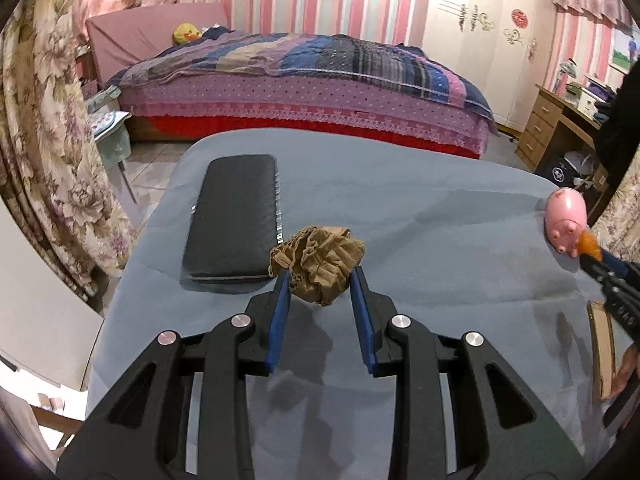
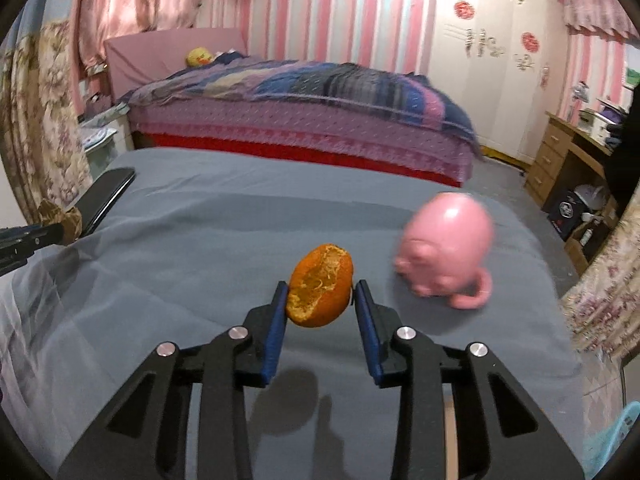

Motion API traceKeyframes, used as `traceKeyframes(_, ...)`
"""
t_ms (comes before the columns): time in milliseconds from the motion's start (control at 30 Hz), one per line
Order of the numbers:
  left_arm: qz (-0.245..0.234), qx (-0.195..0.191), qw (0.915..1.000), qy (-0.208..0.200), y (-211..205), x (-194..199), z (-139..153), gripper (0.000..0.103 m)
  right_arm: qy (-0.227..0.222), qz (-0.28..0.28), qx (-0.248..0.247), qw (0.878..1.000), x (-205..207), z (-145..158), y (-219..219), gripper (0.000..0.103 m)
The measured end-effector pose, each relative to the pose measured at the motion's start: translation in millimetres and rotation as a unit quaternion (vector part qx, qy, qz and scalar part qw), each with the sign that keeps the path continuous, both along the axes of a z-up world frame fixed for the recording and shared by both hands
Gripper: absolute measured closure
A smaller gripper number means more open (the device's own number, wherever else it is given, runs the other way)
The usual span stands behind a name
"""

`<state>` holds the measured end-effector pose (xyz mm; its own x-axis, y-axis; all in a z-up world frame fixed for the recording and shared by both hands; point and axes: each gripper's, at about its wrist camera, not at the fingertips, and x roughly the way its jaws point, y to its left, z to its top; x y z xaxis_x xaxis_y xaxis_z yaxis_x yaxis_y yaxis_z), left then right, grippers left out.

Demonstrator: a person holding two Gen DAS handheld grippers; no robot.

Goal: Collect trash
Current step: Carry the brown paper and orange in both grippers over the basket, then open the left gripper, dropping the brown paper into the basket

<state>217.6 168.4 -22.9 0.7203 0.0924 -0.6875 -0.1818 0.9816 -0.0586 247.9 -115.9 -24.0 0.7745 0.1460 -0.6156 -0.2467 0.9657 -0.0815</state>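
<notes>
My left gripper (image 1: 320, 276) is shut on a crumpled brown wad (image 1: 320, 260) and holds it above the grey-covered table (image 1: 400, 200); a shadow lies beneath it. A torn piece of orange peel (image 2: 320, 292) is clamped between the blue pads of my right gripper (image 2: 321, 286), clear of the cloth with its shadow below. From the left wrist view the right gripper (image 1: 600, 266) shows at the right edge with the orange peel (image 1: 591, 245) at its tip. The right wrist view catches the left gripper (image 2: 48, 234) and the brown wad (image 2: 60, 216) at the far left.
A pink pig toy (image 2: 448, 248) stands on the table just right of the peel. A black padded case (image 1: 236, 216) lies at the table's left. Beyond the table are a bed (image 1: 300, 80) and a wooden desk (image 1: 552, 128). A light blue basket (image 2: 628, 420) shows at the lower right.
</notes>
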Motion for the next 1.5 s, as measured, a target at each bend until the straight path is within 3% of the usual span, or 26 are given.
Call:
traceKeyframes(233, -0.028, -0.023, 0.9992, -0.014, -31, -2, 7, 0.074, -0.019, -0.048, -0.027, 0.998, -32, 15, -71, 0.069)
traceKeyframes(433, -0.065, -0.020, 0.9975, -0.018, -82, -8, 11, 0.074, -0.014, -0.111, -0.033, 0.993, -66, 13, -154, 0.069)
traceKeyframes(600, -0.106, -0.024, 0.9932, -0.042, -143, -23, 27, 0.074, -0.008, -0.156, -0.029, 0.987, -91, 12, -215, 0.069)
traceKeyframes(867, -0.176, -0.028, 0.9833, -0.037, -250, -40, 27, 0.074, -0.026, -0.213, -0.023, 0.976, -133, 23, -301, 0.069)
traceKeyframes(1133, -0.261, -0.044, 0.9630, -0.052, -362, -61, 31, 0.074, -0.036, -0.262, -0.012, 0.964, -178, 27, -365, 0.069)
traceKeyframes(1500, -0.366, -0.046, 0.9287, -0.035, -486, -92, 7, 0.074, -0.029, -0.305, 0.000, 0.952, -215, 5, -426, 0.069)
